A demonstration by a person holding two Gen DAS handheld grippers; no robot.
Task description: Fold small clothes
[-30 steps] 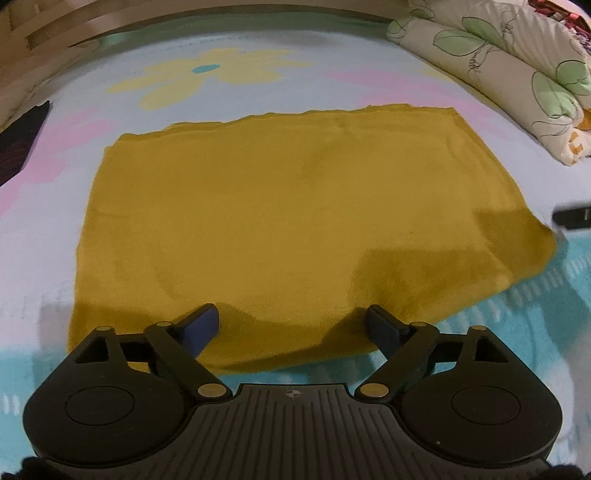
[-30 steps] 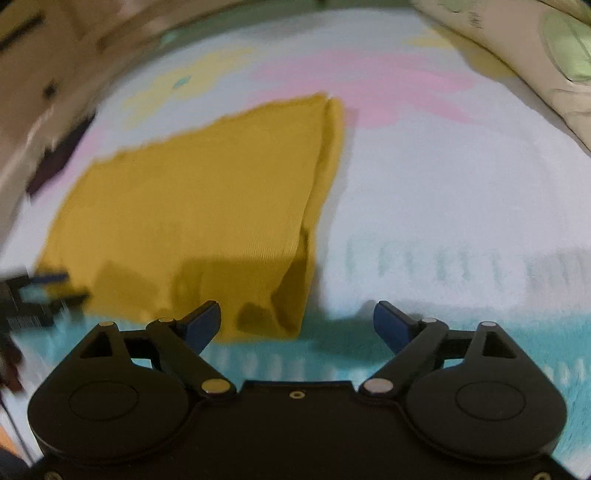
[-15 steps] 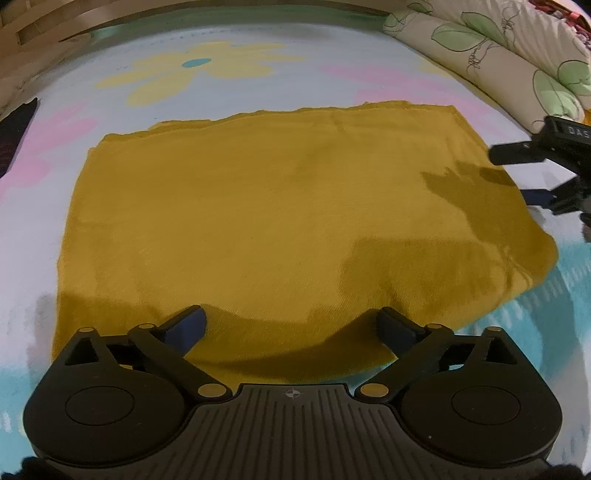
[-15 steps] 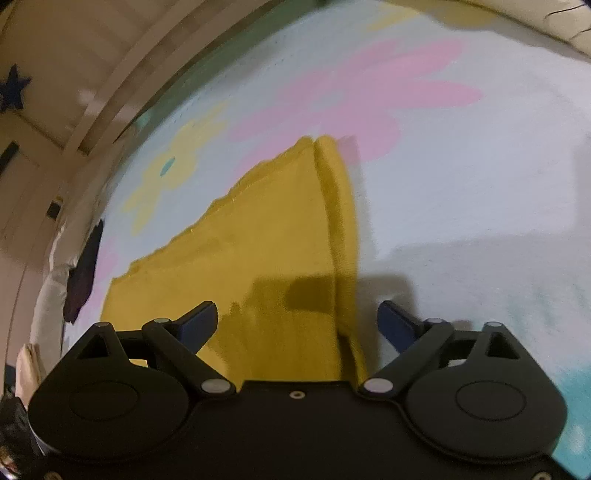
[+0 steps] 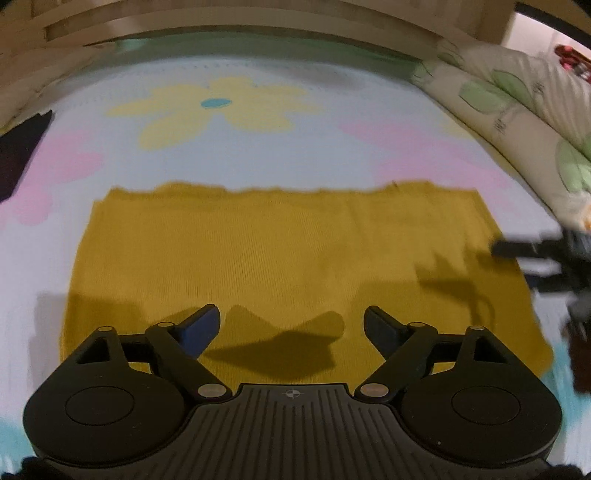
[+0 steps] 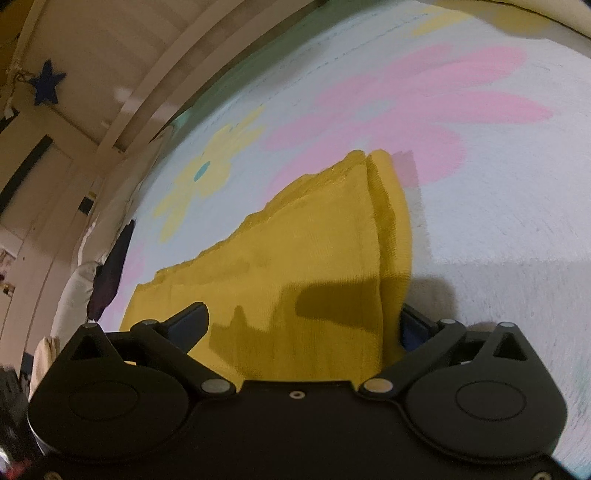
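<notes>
A mustard-yellow cloth [image 5: 280, 251] lies flat on a flowered bedsheet [image 5: 229, 147]. My left gripper [image 5: 291, 328] is open and empty, its fingers over the cloth's near edge. My right gripper [image 6: 303, 325] is open, low at the cloth's right edge [image 6: 391, 236], with the cloth [image 6: 295, 258] lying between its fingers; the right finger [image 6: 413, 328] is partly hidden behind the folded edge. The right gripper also shows blurred at the right of the left wrist view [image 5: 546, 258].
A rolled leaf-print quilt [image 5: 524, 118] lies along the right side. A dark garment [image 5: 18, 155] sits at the far left; it also shows in the right wrist view [image 6: 110, 266]. A wooden bed frame [image 5: 221, 26] runs across the back.
My left gripper has moved forward over the cloth's near edge and tilted up. My right gripper has moved down and in, so the cloth's right edge now lies between its fingers.
</notes>
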